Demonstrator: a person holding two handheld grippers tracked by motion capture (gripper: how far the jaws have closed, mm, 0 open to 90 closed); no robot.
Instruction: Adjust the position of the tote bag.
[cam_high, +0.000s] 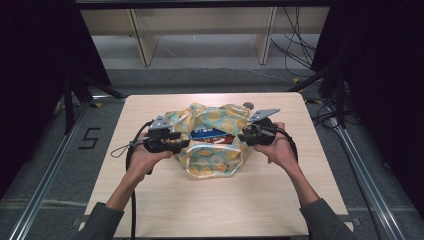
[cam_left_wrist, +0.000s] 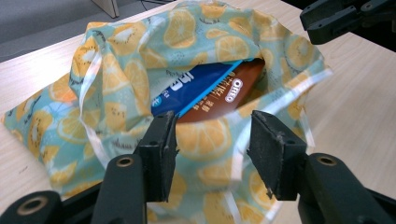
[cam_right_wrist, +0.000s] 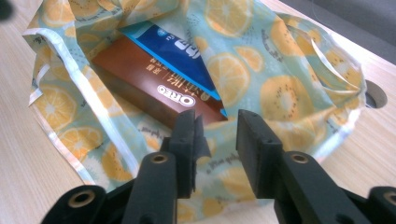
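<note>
A teal cloth bag (cam_high: 216, 152) printed with orange slices lies in the middle of the wooden table (cam_high: 150, 200), its mouth gaping. Inside it lie a brown and blue Oreo box (cam_high: 212, 134) and a blue packet. My left gripper (cam_high: 181, 141) sits at the bag's left edge and my right gripper (cam_high: 246, 135) at its right edge. In the left gripper view the jaws (cam_left_wrist: 212, 135) stand apart over the bag's near rim (cam_left_wrist: 205, 140), with the box (cam_left_wrist: 219, 93) beyond. In the right gripper view the jaws (cam_right_wrist: 217, 126) are apart above the fabric (cam_right_wrist: 280, 70), close to the box (cam_right_wrist: 154, 88).
A round cable hole (cam_high: 247, 105) lies in the table just behind the bag. Black cables trail from both grippers toward the person's forearms. Metal rails run along the floor on both sides, and wooden table legs stand beyond the far edge.
</note>
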